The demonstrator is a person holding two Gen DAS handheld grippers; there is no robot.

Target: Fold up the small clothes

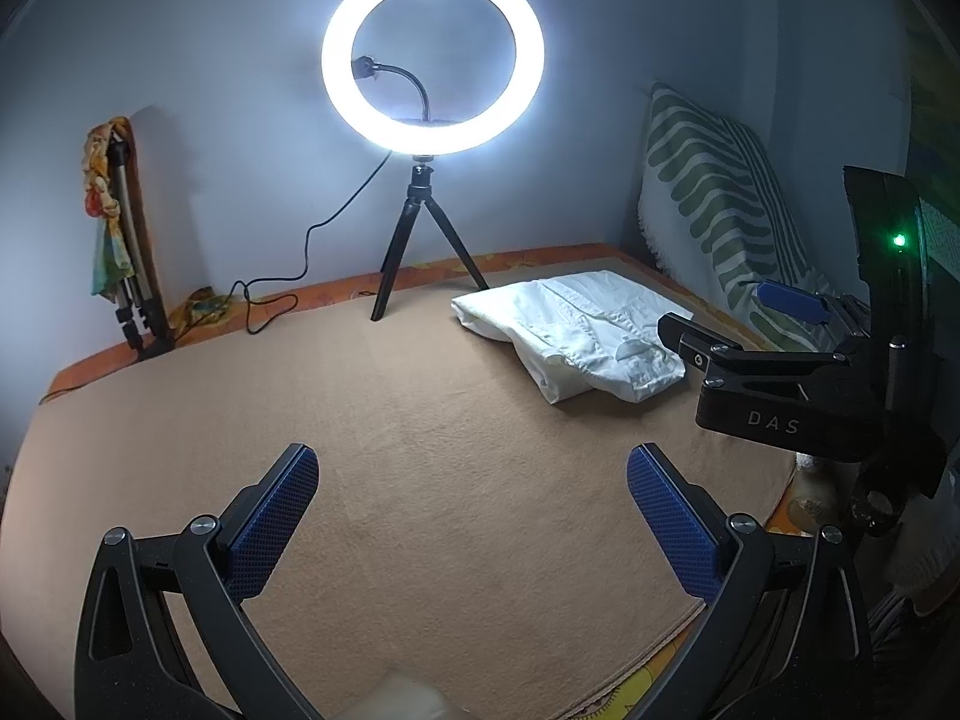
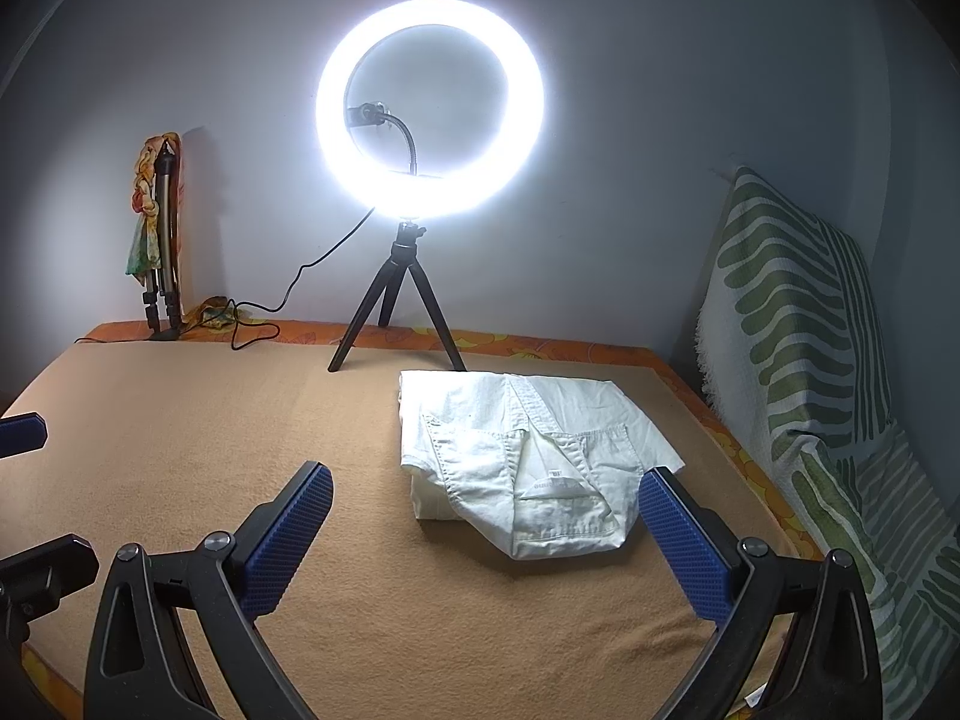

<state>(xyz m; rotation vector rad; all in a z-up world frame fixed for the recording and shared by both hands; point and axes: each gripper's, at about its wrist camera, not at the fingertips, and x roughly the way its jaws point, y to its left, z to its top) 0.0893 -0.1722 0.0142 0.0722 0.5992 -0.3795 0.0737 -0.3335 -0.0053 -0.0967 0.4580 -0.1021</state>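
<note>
A white folded garment (image 1: 576,333) lies on the tan blanket (image 1: 390,450) at the far right; in the right wrist view the garment (image 2: 528,462) lies just ahead, right of centre. My left gripper (image 1: 473,474) is open and empty, low over bare blanket, well left of the garment. My right gripper (image 2: 487,495) is open and empty, its right pad (image 2: 684,540) close beside the garment's near right edge. The right gripper also shows in the left wrist view (image 1: 744,318), open beside the garment. The left gripper's fingertips (image 2: 24,429) show at the left edge of the right wrist view.
A lit ring light (image 1: 432,57) on a black tripod (image 1: 420,240) stands at the back, its cable (image 1: 282,294) trailing left. A folded stand with a scarf (image 1: 120,228) leans at the back left. A green-striped cushion (image 1: 714,204) leans at the right edge.
</note>
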